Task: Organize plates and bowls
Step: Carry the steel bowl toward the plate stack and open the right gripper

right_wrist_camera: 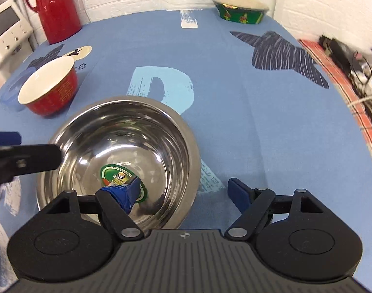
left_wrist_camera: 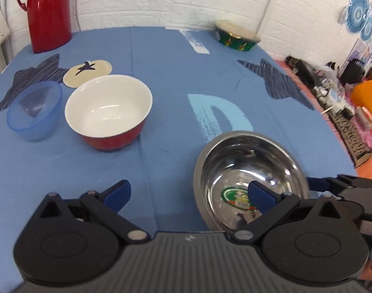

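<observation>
One steel bowl, mouth up.

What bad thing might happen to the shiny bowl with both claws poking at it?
1. The steel bowl is smooth and round. Each open claw, left and right, has one finger inside the rim, so it may slip or tip when squeezed.
2. The two claws sit very close and might bump.
3. If shoved left, the steel bowl might knock the red bowl.
</observation>
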Action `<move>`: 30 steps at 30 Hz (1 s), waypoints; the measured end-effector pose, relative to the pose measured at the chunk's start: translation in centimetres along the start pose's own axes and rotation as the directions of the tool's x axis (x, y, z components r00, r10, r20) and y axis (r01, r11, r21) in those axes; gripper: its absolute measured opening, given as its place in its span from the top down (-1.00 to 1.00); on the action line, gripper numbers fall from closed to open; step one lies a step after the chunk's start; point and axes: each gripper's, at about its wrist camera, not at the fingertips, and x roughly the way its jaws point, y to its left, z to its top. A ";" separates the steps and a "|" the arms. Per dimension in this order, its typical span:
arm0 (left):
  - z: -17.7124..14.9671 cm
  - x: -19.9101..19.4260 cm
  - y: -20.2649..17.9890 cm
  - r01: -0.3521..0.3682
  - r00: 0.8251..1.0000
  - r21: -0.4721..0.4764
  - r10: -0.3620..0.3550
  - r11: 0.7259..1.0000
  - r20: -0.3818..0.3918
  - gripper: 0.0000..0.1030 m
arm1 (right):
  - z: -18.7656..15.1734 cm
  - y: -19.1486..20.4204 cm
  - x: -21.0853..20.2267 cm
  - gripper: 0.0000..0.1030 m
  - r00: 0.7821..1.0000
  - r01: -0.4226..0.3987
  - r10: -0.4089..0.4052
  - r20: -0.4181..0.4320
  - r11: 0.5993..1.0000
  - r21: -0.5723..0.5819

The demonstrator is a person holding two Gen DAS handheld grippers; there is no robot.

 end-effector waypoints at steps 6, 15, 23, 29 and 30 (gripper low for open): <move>-0.4 2.3 -0.4 -0.016 0.999 0.003 0.016 1.000 -0.051 -0.81 | -1.1 -0.5 -0.2 -0.37 0.996 -0.031 0.035 0.083 0.998 -0.051; -0.9 3.3 -0.7 -0.030 0.998 0.013 0.030 0.999 -0.062 -0.60 | -1.2 -0.7 -0.1 -0.34 0.991 -0.062 0.071 0.110 0.994 -0.088; -1.8 1.6 -1.4 -0.015 0.995 0.106 0.024 0.994 -0.093 0.74 | -2.2 1.8 -1.9 0.29 0.989 -0.099 0.114 0.091 0.982 -0.158; -5.2 -2.7 -0.3 0.055 0.991 0.081 -0.044 0.995 -0.130 0.76 | -6.1 3.8 -6.6 0.19 0.983 -0.130 0.149 0.107 0.977 -0.169; -6.0 -3.7 -0.3 0.059 0.990 0.084 -0.048 0.995 -0.131 0.76 | -6.8 4.2 -7.6 0.18 0.981 -0.132 0.154 0.115 0.975 -0.180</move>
